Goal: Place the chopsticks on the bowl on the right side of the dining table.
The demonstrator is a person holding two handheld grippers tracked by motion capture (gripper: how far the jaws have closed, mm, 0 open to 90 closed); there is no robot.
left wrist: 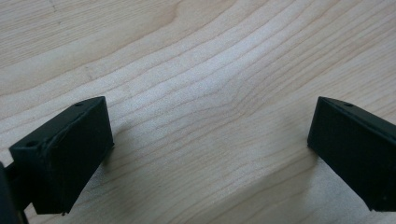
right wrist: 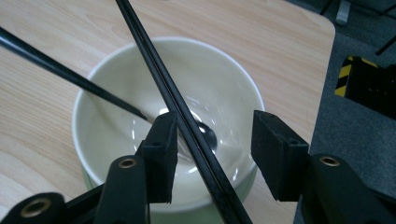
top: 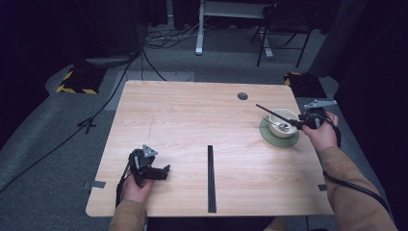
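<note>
The bowl (top: pixel 284 121) sits on a green saucer (top: pixel 269 135) toward the table's (top: pixel 192 115) far right side, and everything else is placed from it. Inside the bowl lies a spoon (top: pixel 283 126), its dark handle leaning over the rim. A pair of black chopsticks (right wrist: pixel 187 121) lies across the bowl's mouth. The right gripper (right wrist: pixel 212 149) hovers just above the bowl's near rim, its jaws spread partway with the chopsticks running between them; the pads do not look pressed on the sticks, so I judge this pair has been laid on the bowl and let go. Well to the left of the bowl, near the table's front middle, a second pair of chopsticks (top: pixel 210 178) lies flat, untouched. Further left still, the left gripper (left wrist: pixel 210 154) rests low over bare wood, jaws wide apart and empty. That second pair probably remains to be fetched
</note>
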